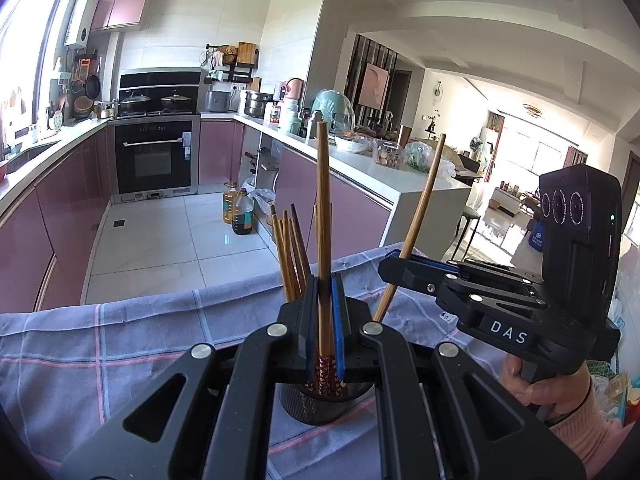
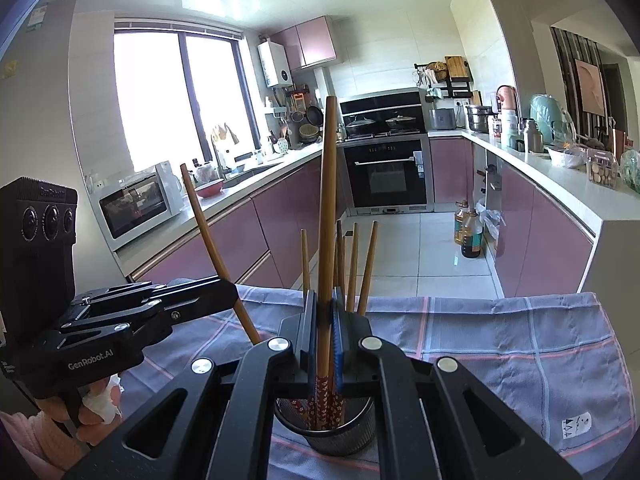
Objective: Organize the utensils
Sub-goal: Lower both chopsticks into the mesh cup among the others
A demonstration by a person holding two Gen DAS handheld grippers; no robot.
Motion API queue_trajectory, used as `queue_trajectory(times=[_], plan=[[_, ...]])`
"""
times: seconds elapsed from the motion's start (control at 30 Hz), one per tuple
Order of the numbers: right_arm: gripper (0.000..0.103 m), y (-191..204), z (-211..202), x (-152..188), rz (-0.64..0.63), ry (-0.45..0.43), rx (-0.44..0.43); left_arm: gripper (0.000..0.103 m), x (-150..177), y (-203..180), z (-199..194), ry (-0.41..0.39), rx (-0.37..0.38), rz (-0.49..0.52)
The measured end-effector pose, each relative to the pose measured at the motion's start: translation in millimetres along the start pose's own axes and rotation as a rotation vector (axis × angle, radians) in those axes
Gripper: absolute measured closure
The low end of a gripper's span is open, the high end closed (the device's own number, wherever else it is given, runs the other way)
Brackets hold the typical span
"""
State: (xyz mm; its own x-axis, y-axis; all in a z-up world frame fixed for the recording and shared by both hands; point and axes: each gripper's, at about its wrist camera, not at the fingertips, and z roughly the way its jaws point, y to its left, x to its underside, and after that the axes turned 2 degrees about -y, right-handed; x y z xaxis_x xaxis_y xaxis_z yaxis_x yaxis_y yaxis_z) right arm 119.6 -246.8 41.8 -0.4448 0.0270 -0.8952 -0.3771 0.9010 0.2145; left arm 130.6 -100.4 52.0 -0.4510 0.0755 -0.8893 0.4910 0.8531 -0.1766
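My left gripper point(image 1: 323, 312) is clamped on one chopstick point(image 1: 322, 216), upright over the metal holder point(image 1: 320, 404). My right gripper point(image 2: 323, 320) pinches another chopstick point(image 2: 326, 216) above that same holder, which stands on the checked cloth point(image 2: 500, 344) with more chopsticks point(image 2: 356, 264) inside.

Black claws point(image 1: 324, 320) with blue pads, silver screws; pink knit sleeve point(image 1: 580, 432)
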Motion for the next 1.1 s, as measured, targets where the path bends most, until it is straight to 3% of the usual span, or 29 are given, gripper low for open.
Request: queue_trajectory(times=[1.1], plan=[[0.097,-4,40,27,-0.006,0.133,-0.001,0.096,26,10,41,0.114,0.002,0.01]])
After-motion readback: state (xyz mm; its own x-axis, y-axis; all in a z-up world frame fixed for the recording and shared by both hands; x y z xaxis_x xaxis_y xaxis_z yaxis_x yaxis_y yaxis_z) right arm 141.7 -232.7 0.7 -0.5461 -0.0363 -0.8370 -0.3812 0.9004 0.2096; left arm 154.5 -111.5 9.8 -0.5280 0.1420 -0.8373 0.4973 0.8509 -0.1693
